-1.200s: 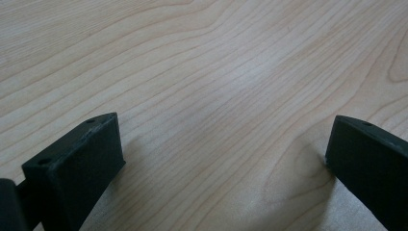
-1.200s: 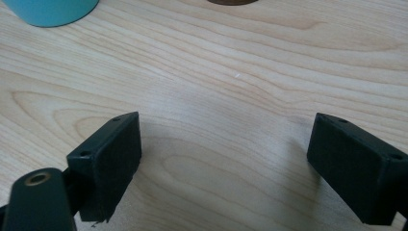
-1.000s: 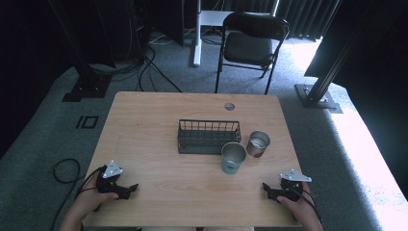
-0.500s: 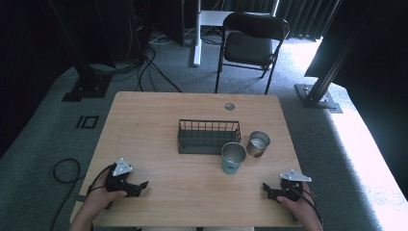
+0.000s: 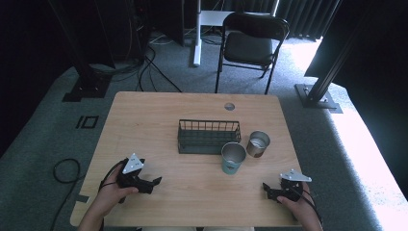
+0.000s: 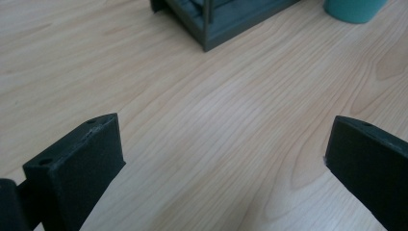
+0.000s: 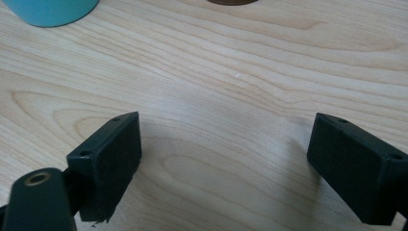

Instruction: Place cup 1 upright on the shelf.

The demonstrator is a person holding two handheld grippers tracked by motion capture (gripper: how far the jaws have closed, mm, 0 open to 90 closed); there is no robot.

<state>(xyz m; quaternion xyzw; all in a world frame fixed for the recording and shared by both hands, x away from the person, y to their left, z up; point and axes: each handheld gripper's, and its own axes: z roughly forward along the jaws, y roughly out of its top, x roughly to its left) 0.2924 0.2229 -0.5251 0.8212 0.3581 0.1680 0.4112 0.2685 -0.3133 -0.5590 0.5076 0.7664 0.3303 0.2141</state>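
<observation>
Both tongs gape, empty: left [image 5: 155, 183], right [image 5: 266, 189]. Teal cup [image 5: 233, 158] stands upright at my right tongs' eleven o'clock, nearer than left; rack [image 5: 208, 137] beyond.

The high view looks forward and down from above the person's side, taking in the whole table [image 5: 159, 115], a chair and the floor beyond its far edge. The left gripper view sits low and close over the wood, facing the basket [image 6: 226, 19] and the teal cup [image 6: 353, 8]. The right gripper view, equally low and close, faces that same teal cup [image 7: 50, 10], which all three views share.
</observation>
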